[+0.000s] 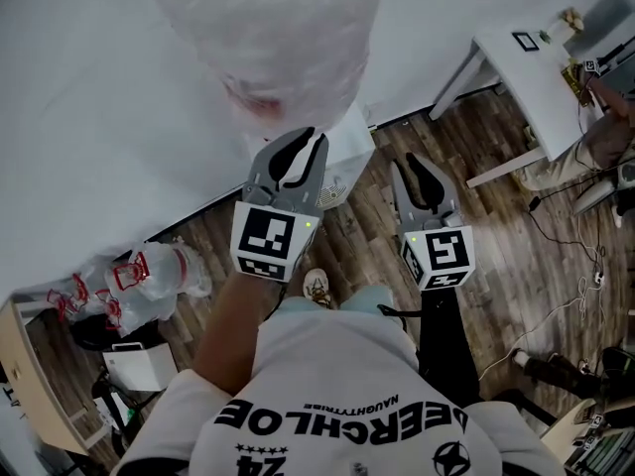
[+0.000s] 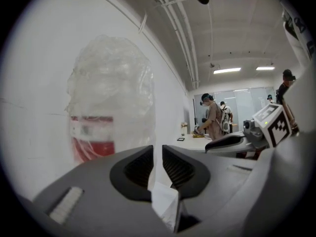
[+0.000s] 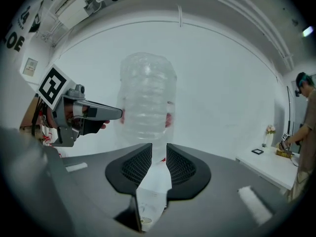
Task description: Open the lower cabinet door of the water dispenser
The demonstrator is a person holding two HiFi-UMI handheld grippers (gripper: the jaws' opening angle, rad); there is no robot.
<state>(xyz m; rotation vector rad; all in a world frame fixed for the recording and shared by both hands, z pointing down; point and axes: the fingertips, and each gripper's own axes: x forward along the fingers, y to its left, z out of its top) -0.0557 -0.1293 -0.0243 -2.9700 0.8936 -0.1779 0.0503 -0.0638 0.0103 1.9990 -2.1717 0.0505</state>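
Observation:
The water dispenser's white body (image 1: 347, 157) stands against the wall. A large bottle wrapped in clear plastic (image 1: 268, 28) sits on top of it, with a red label (image 2: 94, 142). Its lower cabinet door is hidden under the grippers. My left gripper (image 1: 301, 147) points level at the bottle (image 2: 108, 107), its jaws a narrow gap apart with nothing between them. My right gripper (image 1: 422, 167) is beside it on the right, aimed at the bottle (image 3: 147, 98). Its jaws (image 3: 159, 152) stand slightly apart and empty, and the dispenser's white front (image 3: 148, 201) shows through the gap.
A white table (image 1: 526, 77) stands at the right with a person (image 1: 595, 137) seated by it. Plastic-wrapped empty bottles (image 1: 149, 271) lie on the wood floor at the left. Cables (image 1: 575, 296) run over the floor at the right. People (image 2: 213, 117) work far down the room.

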